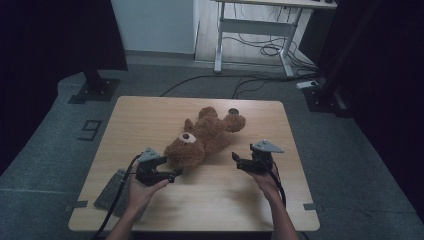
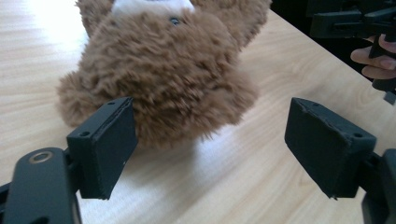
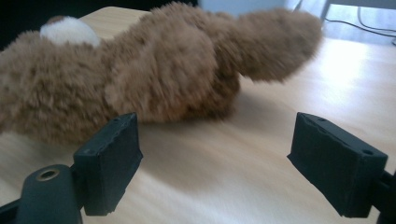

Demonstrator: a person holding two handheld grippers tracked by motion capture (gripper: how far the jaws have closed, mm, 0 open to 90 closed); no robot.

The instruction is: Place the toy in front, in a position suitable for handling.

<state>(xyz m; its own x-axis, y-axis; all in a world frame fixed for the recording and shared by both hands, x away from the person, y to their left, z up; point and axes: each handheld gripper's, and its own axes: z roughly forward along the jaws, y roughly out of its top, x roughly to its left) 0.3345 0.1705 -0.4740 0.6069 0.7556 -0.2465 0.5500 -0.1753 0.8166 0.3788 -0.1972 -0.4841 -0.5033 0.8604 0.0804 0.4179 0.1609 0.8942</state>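
Observation:
A brown teddy bear (image 1: 202, 137) lies on its back on the wooden table (image 1: 145, 117), head toward me, white muzzle up. My left gripper (image 1: 169, 167) sits just in front of the head, left of it. In the left gripper view its jaws stand wide apart in front of the furry head (image 2: 163, 74), and the left pad (image 2: 109, 144) is close against the fur without gripping it. My right gripper (image 1: 239, 161) hovers to the right of the bear's body. In the right gripper view the bear (image 3: 159, 79) lies beyond the open gripper (image 3: 217, 154), nothing between the jaws.
A grey pad (image 1: 112, 192) lies at the table's front left corner. A small dark round thing (image 1: 233, 111) sits near the far edge. Behind the table stand a white desk frame (image 1: 257, 25) with floor cables and a dark stand base (image 1: 95, 90).

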